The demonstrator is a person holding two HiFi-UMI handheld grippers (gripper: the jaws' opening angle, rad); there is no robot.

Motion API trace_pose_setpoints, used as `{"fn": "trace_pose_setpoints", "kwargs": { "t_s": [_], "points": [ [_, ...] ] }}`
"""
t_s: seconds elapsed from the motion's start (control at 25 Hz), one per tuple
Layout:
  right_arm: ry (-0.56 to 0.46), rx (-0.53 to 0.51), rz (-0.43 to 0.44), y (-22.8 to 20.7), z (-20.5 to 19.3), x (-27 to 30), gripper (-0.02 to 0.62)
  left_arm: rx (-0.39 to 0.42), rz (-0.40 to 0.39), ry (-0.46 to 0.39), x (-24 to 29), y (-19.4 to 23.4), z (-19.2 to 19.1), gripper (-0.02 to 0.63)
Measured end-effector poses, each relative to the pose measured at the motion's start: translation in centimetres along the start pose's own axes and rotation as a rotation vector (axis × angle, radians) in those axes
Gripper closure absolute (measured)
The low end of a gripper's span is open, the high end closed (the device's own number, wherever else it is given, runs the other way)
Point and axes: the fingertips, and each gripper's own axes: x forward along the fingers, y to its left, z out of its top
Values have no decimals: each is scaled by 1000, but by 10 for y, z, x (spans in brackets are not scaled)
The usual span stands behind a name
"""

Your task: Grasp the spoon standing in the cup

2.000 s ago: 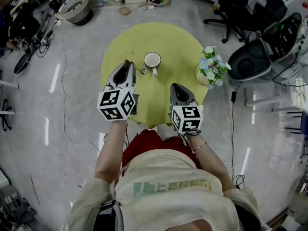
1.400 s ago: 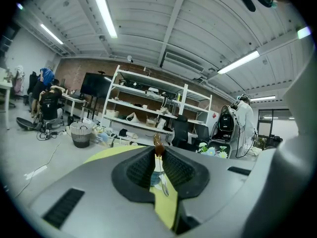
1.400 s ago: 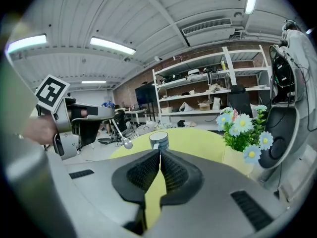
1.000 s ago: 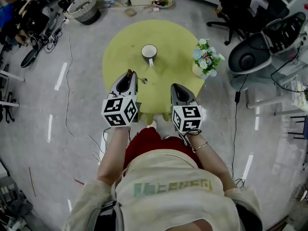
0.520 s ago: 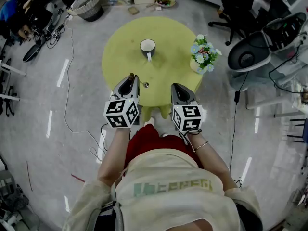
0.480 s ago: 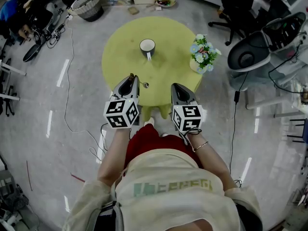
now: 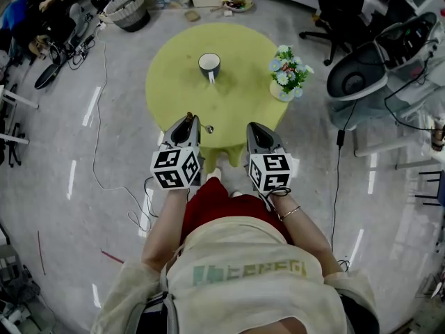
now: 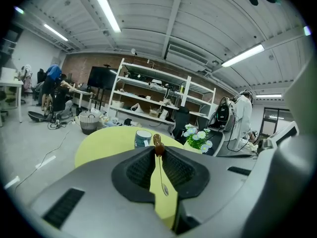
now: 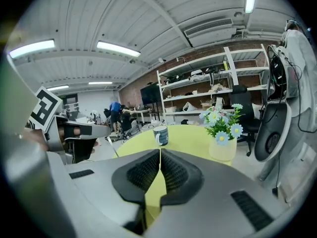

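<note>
Head view: left gripper (image 7: 186,120) over near table (image 7: 236,110) edge, spoon (image 7: 208,128) at its tip; cup (image 7: 208,65) well apart, no spoon visible in it.
Left gripper view: fingers (image 8: 141,168) pinched on spoon handle, bowl hanging below.
Right gripper view: right gripper (image 9: 160,153) fingers together, empty.
Grasp looks done.

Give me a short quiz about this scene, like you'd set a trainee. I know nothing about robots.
1. True or false: the spoon is standing in the cup.
2. Which gripper is holding something? A) the left one B) the right one C) both
3. Fill in: besides the cup, the yellow table carries ____ in a vase.

Key:
1. False. The left gripper has its jaws shut on the spoon, away from the cup.
2. A. The right gripper is shut on nothing.
3. flowers
</note>
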Motion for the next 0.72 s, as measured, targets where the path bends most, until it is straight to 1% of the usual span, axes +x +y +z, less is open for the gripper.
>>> {"fn": "trace_pose_setpoints", "kwargs": {
  "t_s": [0.32,0.72],
  "points": [
    [7,0,7,-5,-12,-16,558,-9,5,27,-9,-14,-23,549],
    [31,2,33,-2,-29,-34,558,-27,20,80,-32,-26,-55,549]
  ]
}}
